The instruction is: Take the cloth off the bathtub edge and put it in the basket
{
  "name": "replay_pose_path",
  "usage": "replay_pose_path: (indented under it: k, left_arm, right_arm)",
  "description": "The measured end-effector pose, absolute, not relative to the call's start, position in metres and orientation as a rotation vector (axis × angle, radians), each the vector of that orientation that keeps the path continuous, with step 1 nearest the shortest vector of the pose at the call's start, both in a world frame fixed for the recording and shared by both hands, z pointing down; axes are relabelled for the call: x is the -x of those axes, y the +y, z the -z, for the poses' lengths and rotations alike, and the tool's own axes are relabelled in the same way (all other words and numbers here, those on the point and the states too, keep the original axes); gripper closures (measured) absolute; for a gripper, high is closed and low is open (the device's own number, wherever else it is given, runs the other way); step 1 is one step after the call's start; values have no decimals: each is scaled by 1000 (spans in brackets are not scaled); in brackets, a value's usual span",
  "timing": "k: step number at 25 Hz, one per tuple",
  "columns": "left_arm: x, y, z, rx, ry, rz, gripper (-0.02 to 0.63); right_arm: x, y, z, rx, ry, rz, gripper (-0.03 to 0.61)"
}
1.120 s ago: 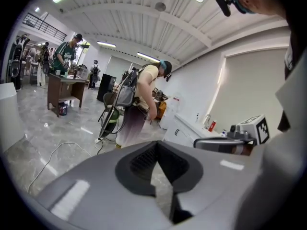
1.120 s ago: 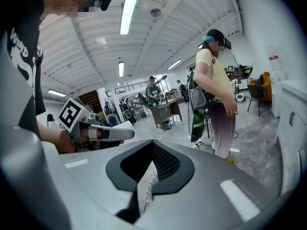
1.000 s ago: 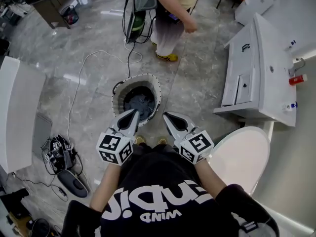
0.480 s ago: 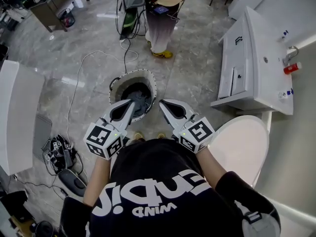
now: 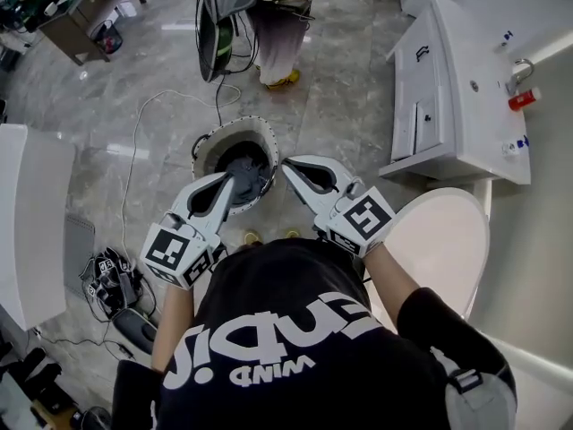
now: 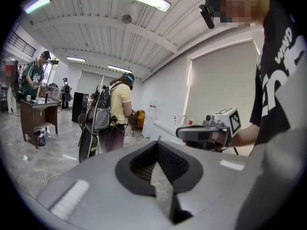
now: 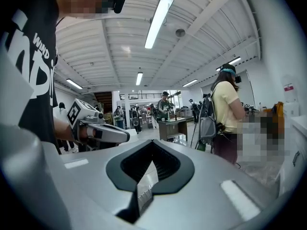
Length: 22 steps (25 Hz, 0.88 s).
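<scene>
With the dark cloth (image 5: 245, 165) lying inside the basket (image 5: 205, 147) on the floor, the drop-off step looks done, and the left claw (image 5: 230, 181) and right claw (image 5: 287, 165), both pressed together and empty above it, seemingly need only draw clear.

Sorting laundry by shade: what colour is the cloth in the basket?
Dark grey cloth, in the pale-rimmed round basket; best in the head view.

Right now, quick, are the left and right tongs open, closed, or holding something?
Left tongs: closed, holding nothing.
Right tongs: closed, holding nothing.
</scene>
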<state>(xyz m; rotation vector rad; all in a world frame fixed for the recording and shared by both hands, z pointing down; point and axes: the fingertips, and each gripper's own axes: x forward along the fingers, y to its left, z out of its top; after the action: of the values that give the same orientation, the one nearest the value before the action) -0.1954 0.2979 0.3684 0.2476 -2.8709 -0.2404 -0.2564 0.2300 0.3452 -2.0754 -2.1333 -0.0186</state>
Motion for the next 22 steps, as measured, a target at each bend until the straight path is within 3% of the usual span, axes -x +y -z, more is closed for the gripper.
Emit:
replay_pose_path:
  k: [22]
  left_arm:
    - [168, 297, -379, -179, -2848, 289, 617]
  right_arm:
    - [234, 225, -348, 2099, -2096, -51, 569]
